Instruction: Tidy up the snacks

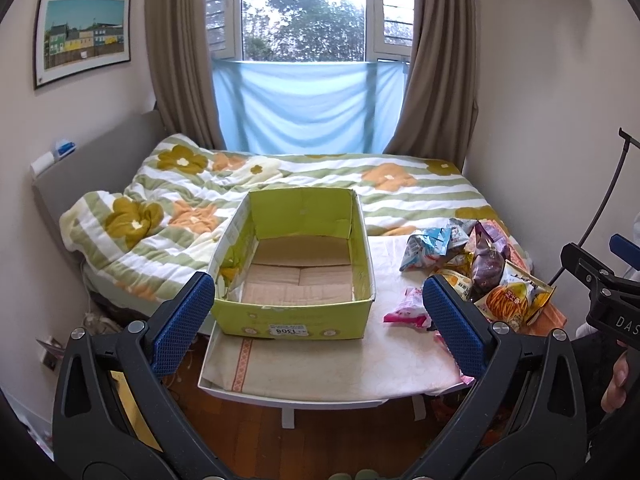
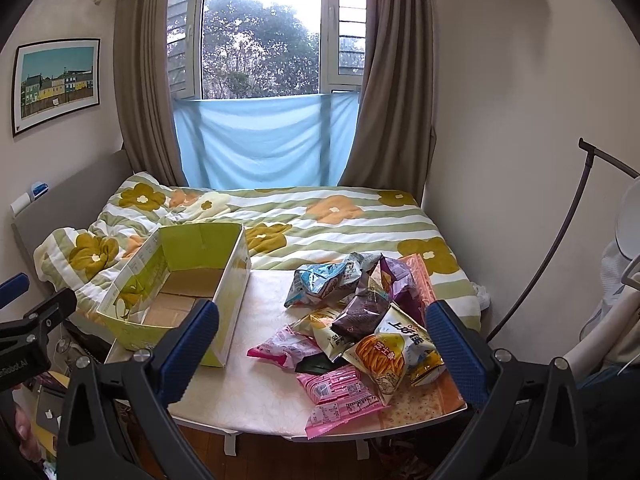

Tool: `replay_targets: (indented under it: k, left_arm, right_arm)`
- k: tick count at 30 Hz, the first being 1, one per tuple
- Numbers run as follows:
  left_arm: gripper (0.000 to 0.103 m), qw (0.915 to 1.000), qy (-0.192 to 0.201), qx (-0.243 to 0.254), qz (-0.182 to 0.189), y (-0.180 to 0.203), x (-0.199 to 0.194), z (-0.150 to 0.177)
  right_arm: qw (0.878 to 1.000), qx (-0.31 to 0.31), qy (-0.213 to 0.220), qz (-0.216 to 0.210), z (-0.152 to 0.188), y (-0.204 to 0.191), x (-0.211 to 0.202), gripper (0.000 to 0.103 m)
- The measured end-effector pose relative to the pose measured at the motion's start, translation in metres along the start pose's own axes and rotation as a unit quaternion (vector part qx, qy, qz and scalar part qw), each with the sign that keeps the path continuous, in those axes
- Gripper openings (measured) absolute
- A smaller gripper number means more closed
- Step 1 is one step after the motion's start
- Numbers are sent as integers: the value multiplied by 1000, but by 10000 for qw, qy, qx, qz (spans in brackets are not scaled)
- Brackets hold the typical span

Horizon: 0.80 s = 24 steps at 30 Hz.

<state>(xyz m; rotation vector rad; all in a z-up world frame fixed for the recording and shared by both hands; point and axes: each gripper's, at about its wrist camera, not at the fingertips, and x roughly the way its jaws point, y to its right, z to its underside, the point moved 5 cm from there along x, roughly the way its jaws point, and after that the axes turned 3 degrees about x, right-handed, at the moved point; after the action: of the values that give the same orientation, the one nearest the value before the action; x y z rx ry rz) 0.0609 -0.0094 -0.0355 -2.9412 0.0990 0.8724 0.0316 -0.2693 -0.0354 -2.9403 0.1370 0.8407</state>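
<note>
An empty green cardboard box stands open on the left of a small white table; it also shows in the right wrist view. A pile of snack bags lies on the table's right side, with a pink pack nearest the front edge and a yellow fries bag on top. The pile also shows in the left wrist view. My left gripper is open and empty in front of the box. My right gripper is open and empty in front of the pile.
A bed with a flowered green-striped quilt lies right behind the table. Wood floor shows below the table's front edge. A wall and a curved black stand are at the right. Curtains and a window are at the back.
</note>
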Motion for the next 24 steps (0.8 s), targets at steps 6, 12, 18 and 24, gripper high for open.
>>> replay_targets:
  k: [6,12,18,24]
  left_arm:
    - [103,10000,-3,0,6,0,-1,1]
    - [103,10000,2,-4,24,-3,-3,1]
    - [103,10000,12,-14,56,-8,-6,0]
    - [103,9991,-202,48,368,-5,4,-5]
  right_arm:
    - [10000,4,-4,-9,0,0,0,103]
    - [10000,2,-6,-20,0,-2,-1,103]
    - [9999,54,-56,-69,1,-6,-1,103]
    - [9994,218,-270,40,4,11,0,103]
